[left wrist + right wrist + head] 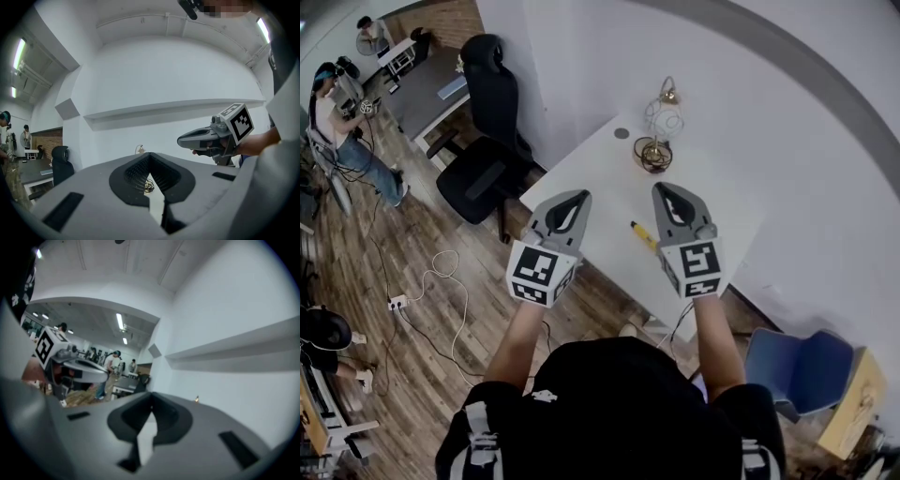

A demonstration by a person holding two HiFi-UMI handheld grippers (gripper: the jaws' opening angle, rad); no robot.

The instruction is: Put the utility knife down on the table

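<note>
The utility knife point(643, 234) is already lying flat on the white table point(609, 178), near its front edge and just left of the right gripper point(667, 197) in the head view, so the task is looking finished. At most a retreat of the arms is remaining.

Neither tool is holding anything. The left gripper point(572, 202) is showing its jaws pressed together at the tips with nothing between them. The right gripper's own view is showing the same, tips meeting around an empty hollow. Both are hovering above the table rather than touching it.

The knife is appearing as a slim yellow bar with a darker end, too small to show any blade. The tabletop is reading as smooth, matt and rectangular. The jaws are grey moulded plastic, tapering to points, lined inside with black ribbed pads. At the far end of the table, two wire globe ornaments point(654, 155) are standing well apart from the knife.
</note>
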